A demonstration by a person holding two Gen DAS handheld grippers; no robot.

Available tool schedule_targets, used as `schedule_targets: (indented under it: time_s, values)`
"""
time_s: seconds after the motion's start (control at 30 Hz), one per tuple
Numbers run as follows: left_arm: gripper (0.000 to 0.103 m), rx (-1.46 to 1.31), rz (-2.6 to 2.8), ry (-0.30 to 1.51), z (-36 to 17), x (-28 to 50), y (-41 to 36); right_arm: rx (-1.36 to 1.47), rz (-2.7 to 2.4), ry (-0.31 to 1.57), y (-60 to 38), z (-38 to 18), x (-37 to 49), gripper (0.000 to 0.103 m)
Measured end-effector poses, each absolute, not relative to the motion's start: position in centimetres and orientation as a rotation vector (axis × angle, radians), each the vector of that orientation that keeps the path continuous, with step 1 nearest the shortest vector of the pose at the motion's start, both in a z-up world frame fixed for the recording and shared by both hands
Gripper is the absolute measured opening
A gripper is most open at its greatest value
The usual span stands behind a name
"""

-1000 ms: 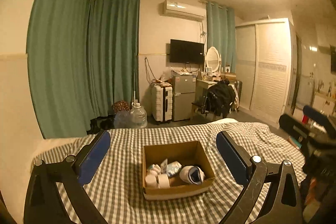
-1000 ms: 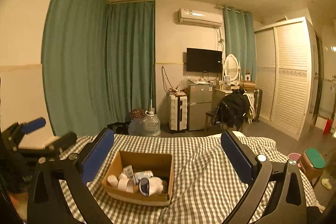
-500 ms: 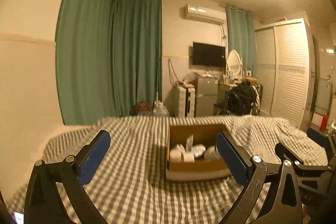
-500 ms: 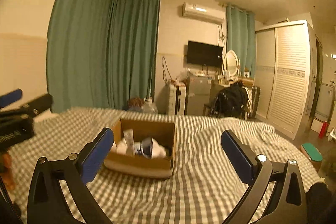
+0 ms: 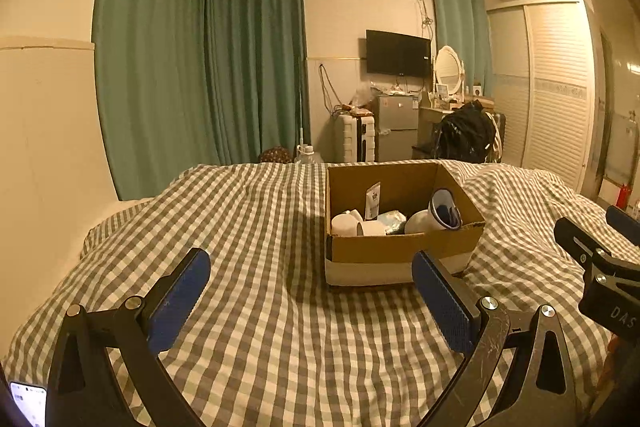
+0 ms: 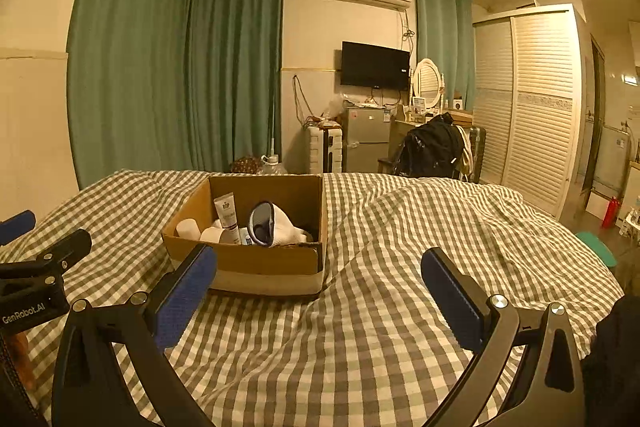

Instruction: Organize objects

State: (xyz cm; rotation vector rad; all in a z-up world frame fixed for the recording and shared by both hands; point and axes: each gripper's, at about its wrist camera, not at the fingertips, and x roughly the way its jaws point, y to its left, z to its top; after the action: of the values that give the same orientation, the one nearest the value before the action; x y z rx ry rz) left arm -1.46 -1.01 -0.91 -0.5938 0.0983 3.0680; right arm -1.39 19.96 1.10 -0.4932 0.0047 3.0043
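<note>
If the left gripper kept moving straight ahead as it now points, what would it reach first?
Probably the grey-and-white checked bedspread, just left of the brown cardboard box; the left gripper is open, though depth is unclear.

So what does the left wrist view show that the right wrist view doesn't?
Only the left wrist view shows a lit phone screen at its bottom-left corner, and the right gripper coming in from the right edge. Only the right wrist view shows a teal stool past the bed's right side, and the left gripper at the left edge. Both show the box on the checked bedspread, holding a tube, white jars and a white sock, with both jaws open and empty.
</note>
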Motion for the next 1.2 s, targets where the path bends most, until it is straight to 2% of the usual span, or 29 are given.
schedule_targets:
  time_s: [1.2]
  values:
    - [0.103, -0.627, 3.063, 0.109, -1.5, -1.6, -0.6, -0.506, 2.992, -0.115, 18.3, 0.5, -1.3, 0.103]
